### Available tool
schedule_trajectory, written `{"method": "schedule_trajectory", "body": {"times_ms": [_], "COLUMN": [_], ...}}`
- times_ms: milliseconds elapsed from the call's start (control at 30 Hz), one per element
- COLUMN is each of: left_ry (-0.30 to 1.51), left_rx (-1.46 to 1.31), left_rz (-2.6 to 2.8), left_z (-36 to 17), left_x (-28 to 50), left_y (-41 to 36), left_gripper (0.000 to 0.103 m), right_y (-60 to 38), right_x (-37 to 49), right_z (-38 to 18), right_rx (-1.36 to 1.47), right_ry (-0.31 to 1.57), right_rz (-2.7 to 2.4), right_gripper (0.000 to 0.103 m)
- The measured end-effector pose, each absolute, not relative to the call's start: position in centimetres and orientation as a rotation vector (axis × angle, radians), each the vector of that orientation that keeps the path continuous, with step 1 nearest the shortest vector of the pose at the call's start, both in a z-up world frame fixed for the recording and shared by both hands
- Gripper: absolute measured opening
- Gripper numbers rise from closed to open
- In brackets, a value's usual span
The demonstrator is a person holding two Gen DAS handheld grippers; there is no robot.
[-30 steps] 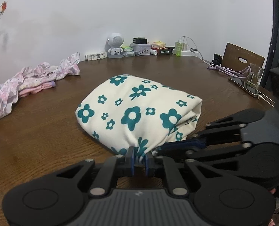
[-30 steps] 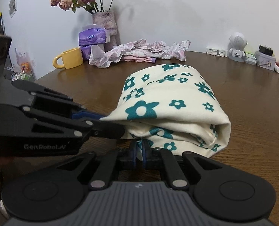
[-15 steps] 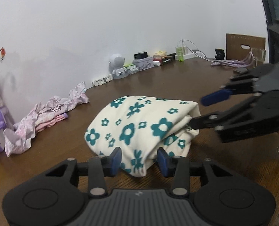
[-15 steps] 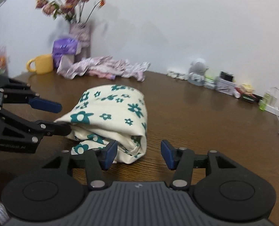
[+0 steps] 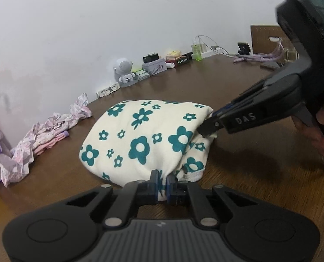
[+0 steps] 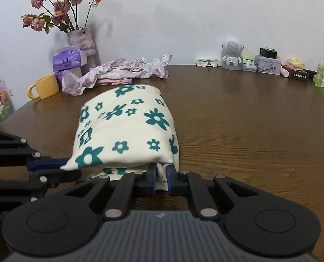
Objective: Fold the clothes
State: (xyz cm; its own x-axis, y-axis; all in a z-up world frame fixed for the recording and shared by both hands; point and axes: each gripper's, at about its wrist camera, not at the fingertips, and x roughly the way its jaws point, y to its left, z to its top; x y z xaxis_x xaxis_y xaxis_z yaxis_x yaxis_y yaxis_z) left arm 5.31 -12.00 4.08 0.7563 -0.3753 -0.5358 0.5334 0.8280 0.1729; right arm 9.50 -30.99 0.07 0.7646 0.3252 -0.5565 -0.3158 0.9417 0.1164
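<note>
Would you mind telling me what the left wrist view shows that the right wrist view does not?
Only the left wrist view shows the person's hand gripping the right tool, the wooden chair back and the purple cables.

Only the right wrist view shows the yellow mug, the vase of dried roses and the whole tissue pack.

Both show the folded floral cloth on the table, the left tongs and right tongs each pinching its near edge, the pink clothes pile and the white astronaut figure.
</note>
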Motion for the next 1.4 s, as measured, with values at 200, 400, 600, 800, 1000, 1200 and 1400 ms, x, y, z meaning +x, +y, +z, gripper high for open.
{"method": "schedule_trajectory", "body": {"times_ms": [200, 400, 600, 800, 1000, 1200, 1400], "left_ry": [0.504, 0.489, 0.633, 0.732, 0.802, 0.812, 0.748], "left_rx": [0.276, 0.197, 0.079, -0.061, -0.132, -0.157, -0.170], "left_rz": [-0.515, -0.507, -0.540, -0.671, -0.718, -0.651, -0.536], "left_z": [5.5, 8.3, 5.9, 3.8, 2.9, 3.1, 3.4], "left_x": [7.5, 11.8, 19.4, 21.1, 19.7, 14.5, 10.7], "left_y": [-10.1, -6.8, -4.7, -2.7, -1.3, -1.4, -2.8], "left_gripper": [0.065, 0.085, 0.067, 0.018, 0.005, 0.005, 0.005], "right_y": [-32.3, -33.4, -29.9, -26.6, -27.8, -30.5, -31.4], "right_x": [7.5, 6.3, 6.5, 7.1, 8.1, 9.4, 10.4], "right_z": [1.4, 1.5, 0.2, -0.1, -0.3, -0.6, -0.8], "right_rx": [0.070, 0.313, 0.352, 0.260, 0.302, 0.321, 0.291], "right_ry": [0.578, 0.634, 0.694, 0.721, 0.733, 0.708, 0.689], "right_rz": [0.306, 0.338, 0.371, 0.385, 0.346, 0.287, 0.299], "right_gripper": [0.058, 0.076, 0.076, 0.057, 0.027, 0.027, 0.027]}}
